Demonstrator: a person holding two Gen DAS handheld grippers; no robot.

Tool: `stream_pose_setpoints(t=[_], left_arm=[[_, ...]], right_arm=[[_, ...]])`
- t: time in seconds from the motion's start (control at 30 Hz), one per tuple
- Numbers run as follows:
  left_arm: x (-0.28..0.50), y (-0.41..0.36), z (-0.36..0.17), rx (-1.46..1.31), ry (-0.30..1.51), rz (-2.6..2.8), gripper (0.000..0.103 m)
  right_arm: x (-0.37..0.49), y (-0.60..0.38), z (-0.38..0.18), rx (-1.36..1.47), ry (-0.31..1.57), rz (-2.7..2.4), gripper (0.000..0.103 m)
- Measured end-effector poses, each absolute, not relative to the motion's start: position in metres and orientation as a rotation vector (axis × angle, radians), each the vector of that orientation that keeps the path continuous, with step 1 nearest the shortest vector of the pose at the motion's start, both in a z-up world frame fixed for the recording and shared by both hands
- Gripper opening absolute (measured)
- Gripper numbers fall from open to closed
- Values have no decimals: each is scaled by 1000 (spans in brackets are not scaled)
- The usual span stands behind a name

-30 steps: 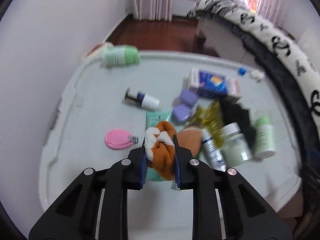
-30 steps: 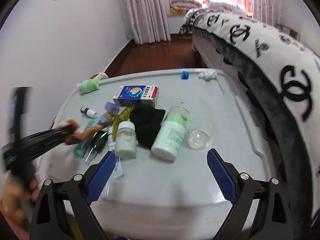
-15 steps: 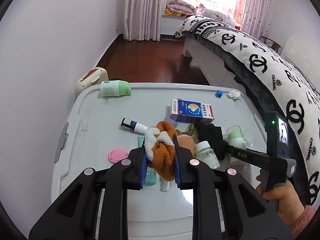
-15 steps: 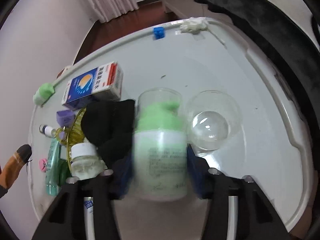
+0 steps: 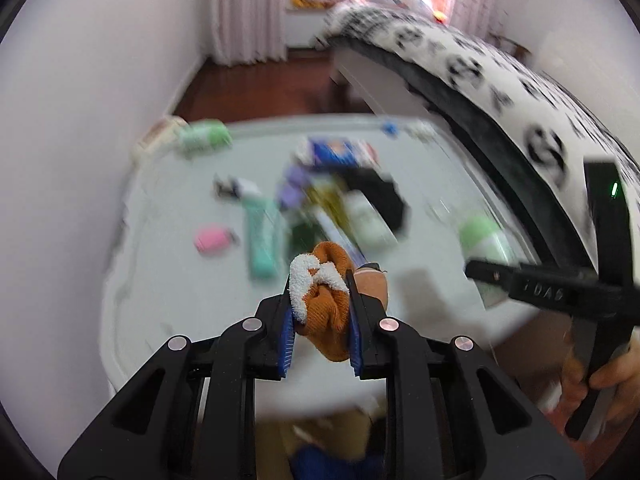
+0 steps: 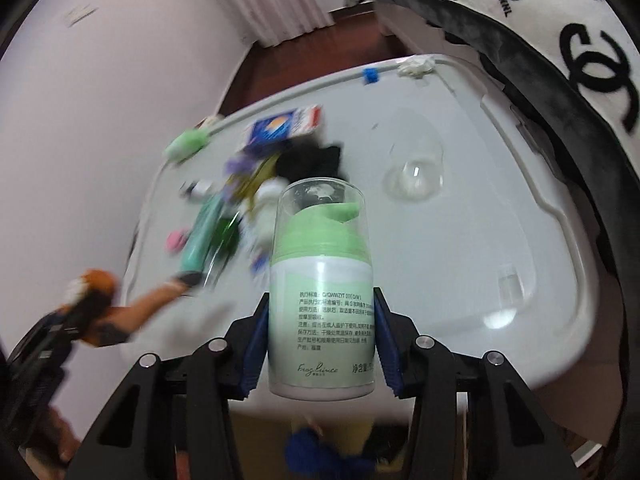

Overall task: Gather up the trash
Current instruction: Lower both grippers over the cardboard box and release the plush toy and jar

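Note:
My left gripper [image 5: 320, 280] is shut on an orange and white sock [image 5: 322, 300], held above the near edge of the white table [image 5: 176, 264]. The same sock [image 6: 90, 286] shows blurred at the left of the right wrist view. My right gripper [image 6: 320, 304] is shut on a green and white lotion bottle [image 6: 322, 292] with a clear cap, lifted off the table [image 6: 480, 240]. In the left wrist view that bottle [image 5: 486, 240] and the right gripper [image 5: 472, 270] sit at the right, with a hand [image 5: 600, 384] on the handle.
Left on the table are a blue medicine box [image 6: 286, 126], a black cloth [image 6: 312, 160], a teal tube [image 6: 200, 236], a pink item [image 6: 176, 240], a clear cup [image 6: 414, 176], a blue block [image 6: 370, 76] and a crumpled tissue [image 6: 416, 66]. A patterned bed [image 6: 560, 40] borders the right.
The right gripper closed on the lotion bottle and lifted it off the table. The left gripper drew back toward the near edge with the sock still in it.

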State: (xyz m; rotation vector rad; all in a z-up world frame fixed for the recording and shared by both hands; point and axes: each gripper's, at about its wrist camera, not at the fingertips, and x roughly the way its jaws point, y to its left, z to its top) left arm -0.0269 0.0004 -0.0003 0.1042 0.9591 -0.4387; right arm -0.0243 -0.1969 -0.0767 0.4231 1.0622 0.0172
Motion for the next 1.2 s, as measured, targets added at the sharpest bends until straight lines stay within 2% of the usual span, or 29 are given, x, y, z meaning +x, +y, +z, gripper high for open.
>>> stream_pose_setpoints(t=[0.17, 0.4, 0.43, 0.5, 0.53, 0.57, 0.67, 0.77, 0.97, 1.2], left_arm=[[-85, -9, -46, 178, 1154, -549, 21], [-135, -26, -137, 313, 1401, -561, 21], [-136, -27, -148, 323, 1433, -561, 26], [-138, -30, -172, 380, 1513, -533, 69], [-138, -27, -181, 383, 1544, -500, 75], [-137, -23, -187, 365, 1571, -481, 77], [-130, -10, -200, 273, 1677, -445, 77], [-125, 2, -195, 230, 1659, -407, 77], [-111, -1, -145, 189, 1491, -445, 77], [-82, 26, -55, 75, 1160, -373, 77]], right_arm=[[-96, -173, -77, 399, 1135, 94, 47], [-142, -157, -152, 358, 1358, 50, 47], [-145, -156, -163, 347, 1378, 34, 47], [-144, -155, -183, 294, 1417, -13, 51], [-145, -156, -192, 257, 1439, -50, 68], [-146, -156, -194, 247, 1445, -73, 80], [-145, -161, -189, 257, 1433, -78, 82], [-146, -166, -173, 255, 1394, -82, 83], [-134, -168, -130, 259, 1300, -54, 83], [-74, -151, -73, 201, 1105, 0, 84]])
